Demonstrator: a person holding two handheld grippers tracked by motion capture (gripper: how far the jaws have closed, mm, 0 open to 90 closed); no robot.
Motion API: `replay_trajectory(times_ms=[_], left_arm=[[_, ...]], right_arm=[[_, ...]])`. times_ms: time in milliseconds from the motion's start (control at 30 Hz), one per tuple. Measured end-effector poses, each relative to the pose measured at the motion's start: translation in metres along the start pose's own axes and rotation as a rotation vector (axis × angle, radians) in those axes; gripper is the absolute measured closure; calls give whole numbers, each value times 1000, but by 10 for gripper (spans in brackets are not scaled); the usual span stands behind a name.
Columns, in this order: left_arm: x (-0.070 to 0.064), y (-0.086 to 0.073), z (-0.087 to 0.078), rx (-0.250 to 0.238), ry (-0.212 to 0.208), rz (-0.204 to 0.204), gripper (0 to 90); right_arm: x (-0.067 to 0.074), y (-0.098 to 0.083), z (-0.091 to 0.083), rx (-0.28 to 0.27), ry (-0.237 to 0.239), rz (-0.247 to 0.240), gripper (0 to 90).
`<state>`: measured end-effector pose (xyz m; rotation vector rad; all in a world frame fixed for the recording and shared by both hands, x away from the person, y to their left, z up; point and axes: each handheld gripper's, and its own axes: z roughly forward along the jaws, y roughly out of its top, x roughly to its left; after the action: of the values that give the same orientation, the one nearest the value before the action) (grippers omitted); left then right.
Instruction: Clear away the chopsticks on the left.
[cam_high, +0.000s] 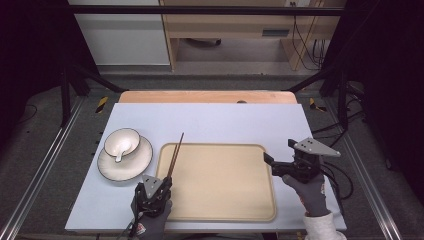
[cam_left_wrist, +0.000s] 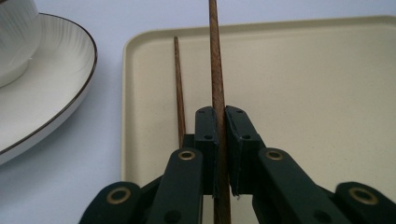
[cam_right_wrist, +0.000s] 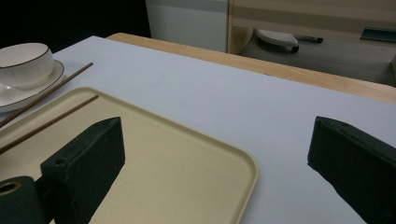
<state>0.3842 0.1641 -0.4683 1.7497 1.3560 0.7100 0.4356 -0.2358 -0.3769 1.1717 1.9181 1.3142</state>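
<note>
A: What is the left gripper (cam_left_wrist: 221, 154) doing right now?

B: Its jaws are standing narrow and pinching one chopstick (cam_left_wrist: 217, 70) between the pads. The stick is running straight ahead of the jaws, out over the left part of the beige tray (cam_left_wrist: 327, 84).

A: And the second chopstick (cam_left_wrist: 179, 84)?

B: It is sitting just to the left of the clamped one as the left gripper view shows it, lower, not between the pads. Its near end is disappearing behind the left jaw, so I cannot tell whether it is touching the gripper.

A: How is it looking from above?

B: In the high view the left gripper (cam_high: 152, 192) is sitting at the tray's (cam_high: 220, 200) near left corner, and the chopsticks (cam_high: 175, 155) are pointing away from it along the tray's left rim, tips reaching onto the white table (cam_high: 225, 120). Beyond the gripper and to its left, a bowl (cam_high: 122, 141) with a spoon (cam_high: 120, 155) in it is standing on a plate (cam_high: 127, 165).

A: The right gripper (cam_high: 280, 161)?

B: It is standing wide, with nothing between the jaws. It is hovering at the tray's right edge, well apart from the chopsticks. In the right gripper view (cam_right_wrist: 215, 163) the tray's (cam_right_wrist: 187, 163) corner is lying between the two jaws, and both sticks (cam_right_wrist: 46, 100) are showing far off to the left of them, near the bowl (cam_right_wrist: 23, 63).
</note>
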Motion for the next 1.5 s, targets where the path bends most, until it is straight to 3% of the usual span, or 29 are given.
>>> replay_trajectory(times_ms=[600, 867, 1267, 1500], left_arm=[[-4, -10, 10, 71, 4, 7, 836], [-10, -13, 12, 103, 4, 30, 836], [-12, -13, 11, 113, 13, 52, 827], [-10, -5, 9, 97, -12, 62, 792]], right_arm=[[1, -1, 2, 10, 0, -2, 41], [1, -1, 2, 10, 0, -5, 41], [1, -1, 2, 11, 1, -7, 41], [0, 0, 1, 5, -3, -3, 41]])
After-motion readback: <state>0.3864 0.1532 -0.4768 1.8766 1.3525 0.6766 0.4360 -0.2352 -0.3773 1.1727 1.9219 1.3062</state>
